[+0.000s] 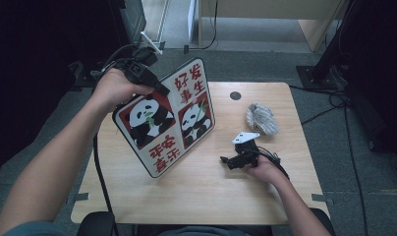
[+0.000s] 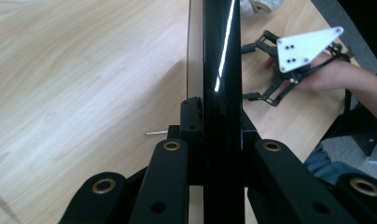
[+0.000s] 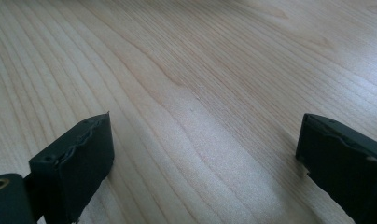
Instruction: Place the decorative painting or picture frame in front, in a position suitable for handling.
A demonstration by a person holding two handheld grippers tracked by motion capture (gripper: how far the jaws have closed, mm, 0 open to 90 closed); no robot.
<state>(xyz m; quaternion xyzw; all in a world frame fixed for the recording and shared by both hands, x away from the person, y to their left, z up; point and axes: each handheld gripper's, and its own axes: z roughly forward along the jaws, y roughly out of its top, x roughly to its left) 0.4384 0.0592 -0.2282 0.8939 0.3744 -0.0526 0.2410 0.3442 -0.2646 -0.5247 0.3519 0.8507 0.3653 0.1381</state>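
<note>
A flat board (image 1: 167, 118) with two panda pictures and red characters stands tilted over the left half of the wooden table (image 1: 211, 191). My left gripper (image 1: 160, 89) is shut on its upper edge. In the left gripper view the board's dark edge (image 2: 219, 70) runs straight up between the pads of the left gripper (image 2: 219, 119). The board's lower corner is near the tabletop; I cannot tell whether it touches. My right gripper (image 1: 227, 160) lies on the table to the board's right, open, with bare wood between its jaws (image 3: 203, 154). It also shows farther off as the right gripper (image 2: 248, 72).
A crumpled grey cloth (image 1: 261, 119) lies at the table's back right, behind the right gripper. A round dark cable hole (image 1: 235, 95) sits near the far edge. Cables trail from both grippers. Grey floor surrounds the table.
</note>
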